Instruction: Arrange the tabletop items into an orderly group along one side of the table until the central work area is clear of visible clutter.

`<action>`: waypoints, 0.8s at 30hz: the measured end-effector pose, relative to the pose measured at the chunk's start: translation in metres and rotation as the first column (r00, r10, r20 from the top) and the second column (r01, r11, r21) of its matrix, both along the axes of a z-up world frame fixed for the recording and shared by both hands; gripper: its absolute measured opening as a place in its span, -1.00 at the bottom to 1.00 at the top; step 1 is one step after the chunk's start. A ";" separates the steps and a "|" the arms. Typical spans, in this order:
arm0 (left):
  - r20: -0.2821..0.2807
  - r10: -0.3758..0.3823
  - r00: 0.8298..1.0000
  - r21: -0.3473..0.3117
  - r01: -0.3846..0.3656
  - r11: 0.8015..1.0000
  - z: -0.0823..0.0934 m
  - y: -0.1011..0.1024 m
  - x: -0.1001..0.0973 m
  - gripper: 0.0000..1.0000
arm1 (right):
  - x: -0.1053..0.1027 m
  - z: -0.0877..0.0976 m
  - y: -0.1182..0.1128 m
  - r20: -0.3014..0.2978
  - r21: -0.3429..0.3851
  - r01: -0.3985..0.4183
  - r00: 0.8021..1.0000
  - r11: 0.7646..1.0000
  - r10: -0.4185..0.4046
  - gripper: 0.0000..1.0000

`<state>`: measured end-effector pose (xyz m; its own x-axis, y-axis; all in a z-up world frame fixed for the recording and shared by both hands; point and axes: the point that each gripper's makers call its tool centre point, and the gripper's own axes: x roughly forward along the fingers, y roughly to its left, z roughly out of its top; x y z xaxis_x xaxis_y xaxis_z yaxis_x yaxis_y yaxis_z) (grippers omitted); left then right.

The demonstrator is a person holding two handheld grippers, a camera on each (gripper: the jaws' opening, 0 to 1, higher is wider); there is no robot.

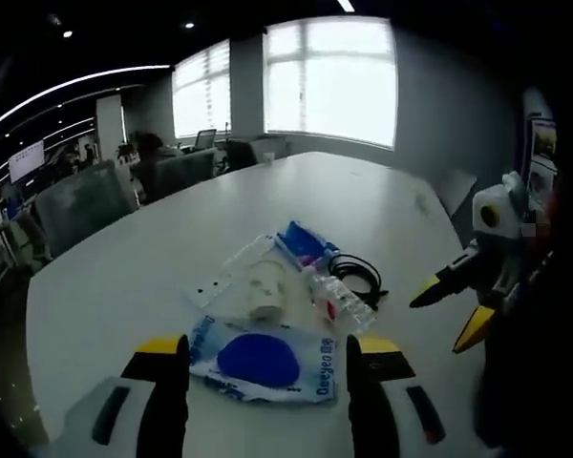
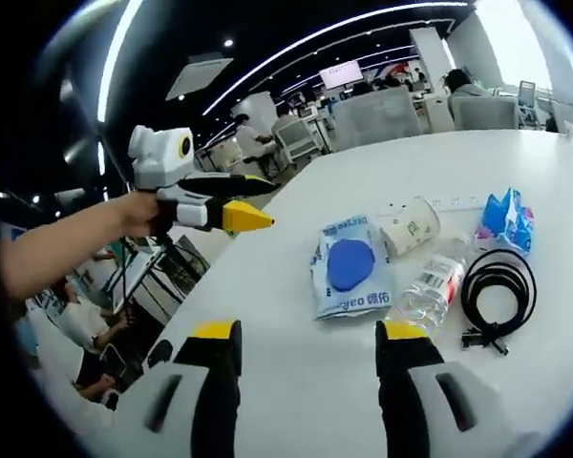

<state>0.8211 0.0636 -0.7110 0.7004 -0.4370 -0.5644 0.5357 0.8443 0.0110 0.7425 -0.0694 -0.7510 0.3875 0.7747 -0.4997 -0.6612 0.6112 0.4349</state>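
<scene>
White-blue packet: "Deeyeo" printed along edge; other text unreadable.

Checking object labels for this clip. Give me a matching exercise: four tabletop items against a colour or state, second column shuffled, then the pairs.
Items:
1. coiled cable
2. paper cup
3. flat packet
4. plastic bottle

Descriptions:
A. white with a big blue disc printed on it
B. clear, lying on its side
C. black, looped
D. pale, tipped over beside the packet

Pairs: 1-C, 2-D, 3-A, 4-B
</scene>
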 end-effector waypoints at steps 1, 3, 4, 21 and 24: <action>0.001 -0.003 1.000 -0.002 0.003 1.000 0.000 0.001 0.001 0.29 | 0.001 -0.002 0.001 -0.006 0.000 0.010 1.000 1.000 -0.010 0.02; -0.003 -0.018 1.000 0.007 0.018 1.000 -0.002 0.006 0.006 0.28 | 0.003 -0.006 0.003 -0.021 0.004 0.042 0.999 0.999 -0.042 0.00; -0.003 -0.023 1.000 0.012 0.023 1.000 -0.002 0.007 0.006 0.27 | 0.003 -0.007 0.005 -0.052 0.023 0.069 0.996 0.997 -0.068 -0.01; -0.106 -0.152 0.983 0.108 0.164 0.981 -0.035 0.019 0.023 0.06 | 0.009 -0.036 0.032 -0.213 0.044 0.210 0.957 0.977 -0.196 -0.11; -0.113 -0.157 0.981 0.114 0.170 0.979 -0.040 0.023 0.027 0.04 | 0.013 -0.039 0.036 -0.224 0.039 0.223 0.952 0.974 -0.209 -0.16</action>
